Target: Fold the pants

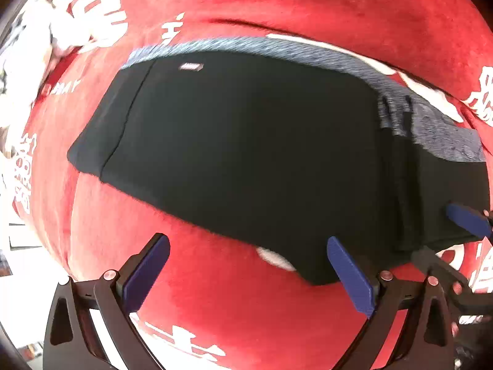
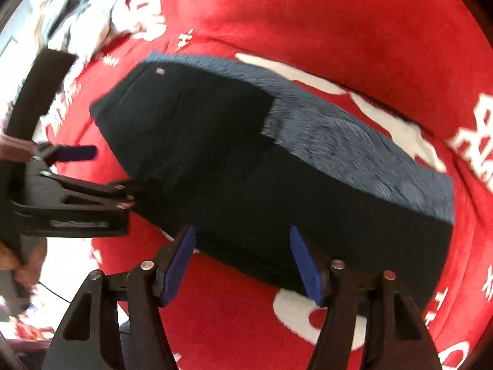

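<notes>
I see the pants [image 1: 246, 154] lying folded on the red blanket [image 1: 339, 9], long axis running across both views. My left gripper [image 1: 249, 274] hangs with jaws apart over the near edge, nothing between them; my right gripper [image 2: 243, 265], jaws apart and empty too, looks nearer, straddling that edge.

- Red blanket [image 1: 308, 6]: large white printed characters are scattered across it, at about ten, three and six o'clock in the left wrist view; they look like Chinese script, but blur leaves none readable.
- Small white lettering [image 1: 61, 89] on the blanket, at nine o'clock from the pants: too smeared to read.
- Pants [image 1: 246, 141]: a small pale label [image 1: 191, 67] sits near the eleven o'clock corner; its print is illegible in both views.
</notes>
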The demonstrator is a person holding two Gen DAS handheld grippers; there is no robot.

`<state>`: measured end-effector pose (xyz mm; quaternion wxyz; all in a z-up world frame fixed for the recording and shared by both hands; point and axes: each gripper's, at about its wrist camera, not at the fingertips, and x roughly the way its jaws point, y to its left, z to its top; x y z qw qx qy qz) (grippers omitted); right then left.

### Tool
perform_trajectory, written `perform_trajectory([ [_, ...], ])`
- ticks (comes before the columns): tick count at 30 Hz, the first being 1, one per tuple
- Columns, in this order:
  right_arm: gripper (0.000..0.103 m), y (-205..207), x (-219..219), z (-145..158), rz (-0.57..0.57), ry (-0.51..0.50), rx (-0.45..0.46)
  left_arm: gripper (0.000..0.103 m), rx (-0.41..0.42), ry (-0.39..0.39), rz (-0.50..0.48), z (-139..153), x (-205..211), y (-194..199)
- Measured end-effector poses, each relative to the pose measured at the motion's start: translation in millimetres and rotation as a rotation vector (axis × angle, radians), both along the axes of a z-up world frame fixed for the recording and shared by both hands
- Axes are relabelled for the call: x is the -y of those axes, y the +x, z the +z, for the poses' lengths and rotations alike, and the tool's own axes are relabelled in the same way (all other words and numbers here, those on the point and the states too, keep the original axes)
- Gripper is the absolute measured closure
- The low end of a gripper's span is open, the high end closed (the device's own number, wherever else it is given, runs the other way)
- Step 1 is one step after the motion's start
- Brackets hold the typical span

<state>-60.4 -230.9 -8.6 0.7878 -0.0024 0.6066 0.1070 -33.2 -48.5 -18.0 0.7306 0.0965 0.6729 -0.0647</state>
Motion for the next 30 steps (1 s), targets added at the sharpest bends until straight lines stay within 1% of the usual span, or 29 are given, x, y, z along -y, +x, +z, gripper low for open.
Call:
perform_trajectory([
  [1, 0.037, 2.4, -3.5, -3.6, 0.004, -0.015, 0.001, 0.001, -0.003, -0.004, 0.007, -1.1, -3.7, -0.7],
  [2, 0.055, 5.8, -4.4, -7.9, -0.006, -0.025, -0.002, 0.001, -0.005, -0.009, 0.011, -1.6, -7.3, -1.0],
  [3, 0.064, 8.3, -3.0, -9.9, -0.018, -0.009, -0.008, 0.001, -0.006, -0.014, 0.011, -1.3, -9.3, -1.3],
  [5, 0.097, 14.0, 5.2, -8.3, -0.08, 0.081, -0.038, 0.001, -0.004, -0.03, 0.01, -1.1, -14.1, 3.0],
  [6, 0.097, 16.3, 8.6, -4.6, -0.102, 0.135, -0.052, 0.001, 0.001, -0.044, 0.01, 0.4, -16.3, 3.9],
  [7, 0.098, 16.6, 7.2, -3.5, -0.106, 0.147, -0.06, 0.001, 0.002, -0.054, 0.011, -1.3, -20.5, 7.8],
  [8, 0.098, 15.6, 3.3, -4.1, -0.099, 0.16, -0.07, 0.001, 0.002, -0.059, 0.012, -1.6, -22.6, 9.6],
  [10, 0.098, 11.8, -10.6, -12.1, -0.058, 0.188, -0.127, 0.001, -0.005, -0.061, 0.025, -3.6, -25.6, 14.5],
  [12, 0.098, 5.2, -19.7, -13.1, -0.044, 0.205, -0.146, 0.001, -0.004, -0.082, 0.038, -3.7, -31.4, 19.7],
  [16, 0.097, -0.1, -20.2, -6.9, -0.11, 0.215, -0.186, 0.001, -0.006, -0.107, 0.066, -7.3, -42.1, 27.0],
  [18, 0.09, 1.2, -13.6, -4.5, -0.141, 0.192, -0.198, 0.001, -0.016, -0.115, 0.086, -10.8, -49.9, 31.1],
  [20, 0.071, 5.1, -8.6, 0.1, -0.158, 0.16, -0.196, 0.001, -0.016, -0.121, 0.096, -10.8, -54.3, 31.6],
  [21, 0.067, 7.1, -6.5, 1.1, -0.16, 0.167, -0.196, 0.001, -0.016, -0.125, 0.101, -10.8, -58.0, 32.9],
  [22, 0.061, 10.5, -6.3, 3.3, -0.162, 0.173, -0.198, 0.001, -0.016, -0.126, 0.103, -10.1, -59.3, 31.2],
  [23, 0.057, 13.3, -7.3, 5.5, -0.164, 0.164, -0.198, 0.001, -0.016, -0.127, 0.106, -10.0, -62.2, 31.4],
  [25, 0.053, 19.4, -13.2, 10.3, -0.152, 0.151, -0.188, 0.001, -0.018, -0.128, 0.116, -11.0, -69.1, 32.6],
  [27, 0.053, 27.2, -22.0, 13.9, -0.135, 0.161, -0.18, 0.001, -0.024, -0.129, 0.131, -12.3, -78.4, 34.2],
  [30, 0.049, 36.4, -35.2, 13.5, -0.11, 0.153, -0.181, 0.001, -0.024, -0.122, 0.145, -15.2, -92.2, 40.3],
])
